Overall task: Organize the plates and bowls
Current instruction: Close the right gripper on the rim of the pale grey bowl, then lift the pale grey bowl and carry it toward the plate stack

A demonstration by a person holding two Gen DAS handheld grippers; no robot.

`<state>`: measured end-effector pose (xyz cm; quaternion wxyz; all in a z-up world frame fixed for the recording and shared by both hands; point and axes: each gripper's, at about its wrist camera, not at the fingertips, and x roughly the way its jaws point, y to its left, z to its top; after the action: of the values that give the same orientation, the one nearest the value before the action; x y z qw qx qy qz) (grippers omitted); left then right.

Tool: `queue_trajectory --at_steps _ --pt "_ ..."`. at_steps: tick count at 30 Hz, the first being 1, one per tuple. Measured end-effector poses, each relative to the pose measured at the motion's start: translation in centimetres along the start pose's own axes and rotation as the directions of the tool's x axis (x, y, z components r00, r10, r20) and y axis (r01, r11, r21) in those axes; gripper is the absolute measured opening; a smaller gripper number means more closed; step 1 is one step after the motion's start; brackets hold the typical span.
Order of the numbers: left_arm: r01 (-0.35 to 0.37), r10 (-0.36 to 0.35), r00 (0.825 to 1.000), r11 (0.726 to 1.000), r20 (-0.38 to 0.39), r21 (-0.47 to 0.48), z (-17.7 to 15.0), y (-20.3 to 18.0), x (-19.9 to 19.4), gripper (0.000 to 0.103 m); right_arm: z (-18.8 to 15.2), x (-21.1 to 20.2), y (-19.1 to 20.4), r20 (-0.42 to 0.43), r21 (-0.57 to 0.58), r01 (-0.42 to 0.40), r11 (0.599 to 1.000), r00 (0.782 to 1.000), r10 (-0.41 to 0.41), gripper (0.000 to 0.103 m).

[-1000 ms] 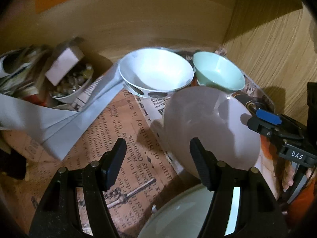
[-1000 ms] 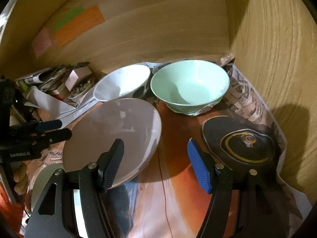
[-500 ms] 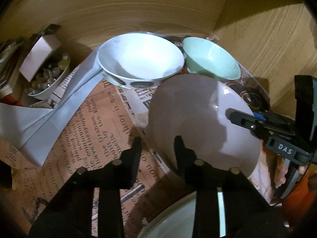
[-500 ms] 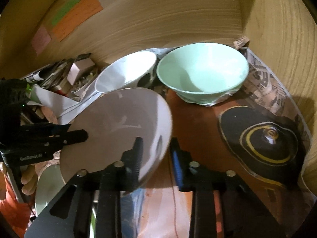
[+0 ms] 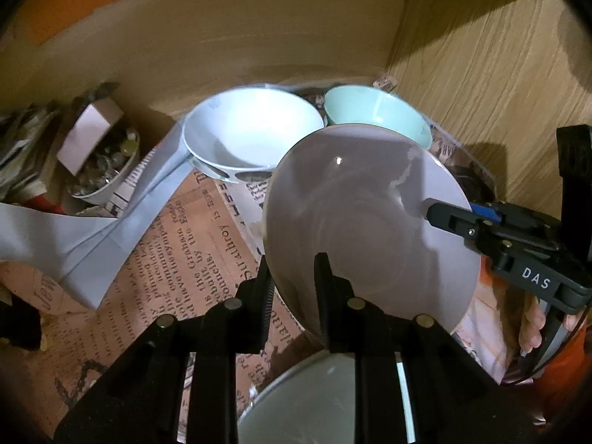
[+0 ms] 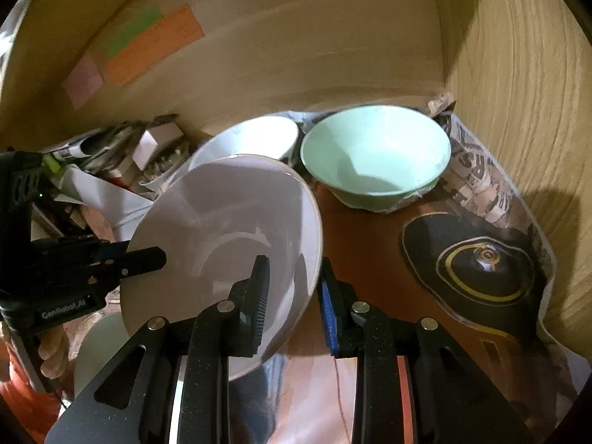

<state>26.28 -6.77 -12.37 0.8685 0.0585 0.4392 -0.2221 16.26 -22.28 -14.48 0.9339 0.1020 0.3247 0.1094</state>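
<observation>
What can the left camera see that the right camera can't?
Only the left view shows the brown newspaper with readable print and the right gripper pinching the plate's far rim. Only the right view shows the black lid with gold rings, the sticky notes on the wall and the left gripper. Both show the grey plate held at opposite rims, the white bowl, the green bowl and a pale dish underneath.

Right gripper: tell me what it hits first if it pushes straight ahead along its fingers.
The right gripper, clamped on the grey bowl rim, points toward the mint green bowl. That bowl looks first in line, though depth is uncertain.
</observation>
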Motion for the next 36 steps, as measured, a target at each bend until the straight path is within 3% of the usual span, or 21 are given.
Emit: queue_trajectory --at_steps 20,36 --pt "-0.041 0.055 0.983 0.996 0.175 -0.079 -4.7 1.9 -9.2 0.021 -1.4 -3.9 6.7 0.075 -0.096 -0.072 0.993 0.994 0.08 0.023" --pt "-0.089 0.135 0.962 0.976 0.236 -0.197 -11.7 5.2 -14.3 0.021 -3.6 -3.4 13.6 0.035 -0.179 -0.166 0.97 0.984 0.175 0.023"
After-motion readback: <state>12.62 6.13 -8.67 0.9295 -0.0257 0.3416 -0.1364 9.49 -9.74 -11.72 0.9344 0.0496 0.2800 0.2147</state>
